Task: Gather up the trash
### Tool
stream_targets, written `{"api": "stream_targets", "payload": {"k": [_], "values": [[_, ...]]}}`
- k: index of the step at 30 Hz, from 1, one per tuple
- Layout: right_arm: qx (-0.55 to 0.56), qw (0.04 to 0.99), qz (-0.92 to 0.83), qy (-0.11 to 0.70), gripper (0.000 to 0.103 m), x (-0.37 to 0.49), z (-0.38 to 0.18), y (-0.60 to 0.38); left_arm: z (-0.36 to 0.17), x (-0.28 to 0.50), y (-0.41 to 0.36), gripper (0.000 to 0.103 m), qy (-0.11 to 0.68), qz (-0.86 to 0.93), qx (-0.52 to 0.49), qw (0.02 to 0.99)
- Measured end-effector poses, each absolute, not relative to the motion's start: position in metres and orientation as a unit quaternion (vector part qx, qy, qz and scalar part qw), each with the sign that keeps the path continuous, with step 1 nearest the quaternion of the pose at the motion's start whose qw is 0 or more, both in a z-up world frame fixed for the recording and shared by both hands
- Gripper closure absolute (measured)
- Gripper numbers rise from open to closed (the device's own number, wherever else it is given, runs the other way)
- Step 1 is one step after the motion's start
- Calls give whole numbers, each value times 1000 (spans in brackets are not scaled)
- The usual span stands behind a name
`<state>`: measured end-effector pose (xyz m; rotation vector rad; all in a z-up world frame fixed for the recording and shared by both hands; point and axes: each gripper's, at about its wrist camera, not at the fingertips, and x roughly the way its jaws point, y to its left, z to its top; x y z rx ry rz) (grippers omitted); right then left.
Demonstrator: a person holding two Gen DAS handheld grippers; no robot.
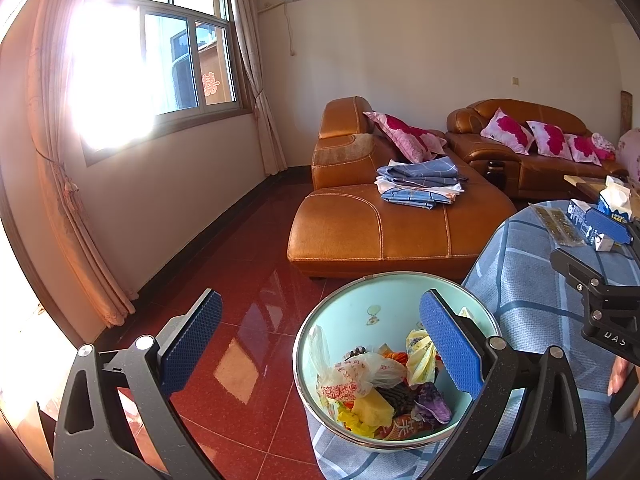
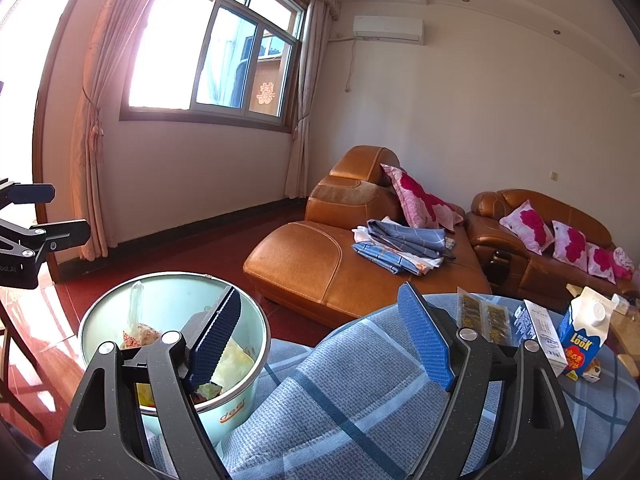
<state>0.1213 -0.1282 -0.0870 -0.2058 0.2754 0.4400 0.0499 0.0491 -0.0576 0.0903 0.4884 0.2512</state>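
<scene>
Blue checked tablecloth (image 2: 360,392) carries a trash-filled bin (image 1: 360,308); both the left gripper (image 1: 320,344) and the right gripper (image 2: 320,336) gape empty.

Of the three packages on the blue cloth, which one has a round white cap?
The blue carton at the far right, with "Look" printed on it. The white box and the clear packet have no cap.

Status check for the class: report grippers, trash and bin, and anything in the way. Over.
Left gripper open, empty, over the bin. Right gripper open, empty, above the tablecloth. Bin holds wrappers; milk carton and snack packets uncollected. Nothing blocking.
</scene>
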Motion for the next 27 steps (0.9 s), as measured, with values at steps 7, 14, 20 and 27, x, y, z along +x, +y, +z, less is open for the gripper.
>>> {"api": "stream_targets", "payload": {"k": [7, 14, 20, 27], "values": [[-102, 961, 217, 136, 22, 121, -87, -128, -59, 51, 47, 6, 245, 126, 47, 960], [-101, 962, 215, 136, 21, 122, -87, -131, -63, 54, 47, 6, 250, 129, 46, 958], [-101, 962, 214, 136, 20, 123, -88, -132, -66, 55, 43, 6, 253, 124, 53, 958], [-100, 962, 213, 136, 20, 123, -87, -132, -66, 56, 43, 6, 260, 122, 49, 957]]}}
